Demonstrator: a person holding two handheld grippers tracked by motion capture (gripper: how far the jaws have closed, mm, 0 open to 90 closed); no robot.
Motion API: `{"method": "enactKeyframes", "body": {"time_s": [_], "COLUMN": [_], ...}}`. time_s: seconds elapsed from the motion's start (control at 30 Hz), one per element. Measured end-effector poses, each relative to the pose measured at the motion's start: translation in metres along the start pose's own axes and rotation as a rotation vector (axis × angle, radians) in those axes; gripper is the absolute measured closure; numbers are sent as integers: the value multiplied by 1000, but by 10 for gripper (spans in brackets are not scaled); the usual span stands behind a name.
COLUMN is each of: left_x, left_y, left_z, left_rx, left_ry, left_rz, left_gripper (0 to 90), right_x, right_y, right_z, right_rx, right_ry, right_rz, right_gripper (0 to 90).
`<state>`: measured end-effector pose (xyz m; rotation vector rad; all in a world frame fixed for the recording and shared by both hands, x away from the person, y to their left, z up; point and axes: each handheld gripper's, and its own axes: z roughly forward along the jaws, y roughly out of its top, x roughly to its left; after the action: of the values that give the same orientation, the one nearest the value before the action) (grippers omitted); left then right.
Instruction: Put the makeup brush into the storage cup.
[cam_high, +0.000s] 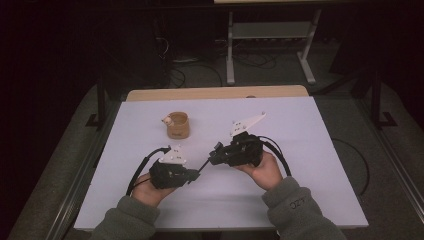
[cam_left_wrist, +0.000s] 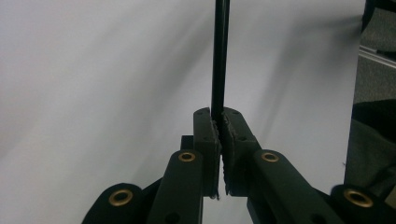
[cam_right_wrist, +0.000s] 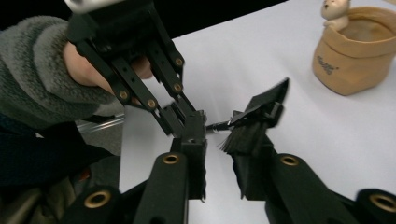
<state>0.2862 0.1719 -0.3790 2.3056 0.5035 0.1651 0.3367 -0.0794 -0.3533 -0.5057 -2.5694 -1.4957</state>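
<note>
Your left tongs (cam_left_wrist: 219, 140) are clamped on a thin black rod (cam_left_wrist: 219, 56) held low over the bench (cam_high: 300, 150), near centre. Your right tongs (cam_right_wrist: 212, 140) stand apart around its other end, which looks like a brush head (cam_right_wrist: 261, 112), not yet pressing. Close off-centre and the rod could twist loose and drop, well short of the cup (cam_high: 178, 125).

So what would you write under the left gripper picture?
Left gripper clamped on a thin black stick above the white table.
</note>
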Motion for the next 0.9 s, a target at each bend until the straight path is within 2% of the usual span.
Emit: {"method": "enactKeyframes", "body": {"time_s": [0.1,0.2,0.27,0.4,0.5,0.6,0.77,0.9], "left_x": [-3,-3,-4,-5,-7,-7,-7,-6], "left_y": [0,1,1,5,8,10,10,9], "left_z": [5,7,8,6,5,4,3,1], "left_rx": [-1,22,18,-5,-12,-5,-13,-33], "left_ry": [-2,-11,-15,-30,-33,-41,-60,-57], "left_rz": [-3,21,13,8,16,28,21,2], "left_gripper": [854,848,816,731,732,754,839,848], "right_x": [0,0,3,9,12,17,21,20], "right_y": [0,1,3,6,9,12,16,16], "right_z": [2,3,5,9,13,18,23,23], "right_rx": [-4,-4,9,59,86,138,149,133], "right_ry": [31,70,80,71,69,50,54,49], "right_rz": [8,4,-9,-56,-75,-113,-141,-128], "right_gripper": [807,839,843,844,844,844,844,818]}}
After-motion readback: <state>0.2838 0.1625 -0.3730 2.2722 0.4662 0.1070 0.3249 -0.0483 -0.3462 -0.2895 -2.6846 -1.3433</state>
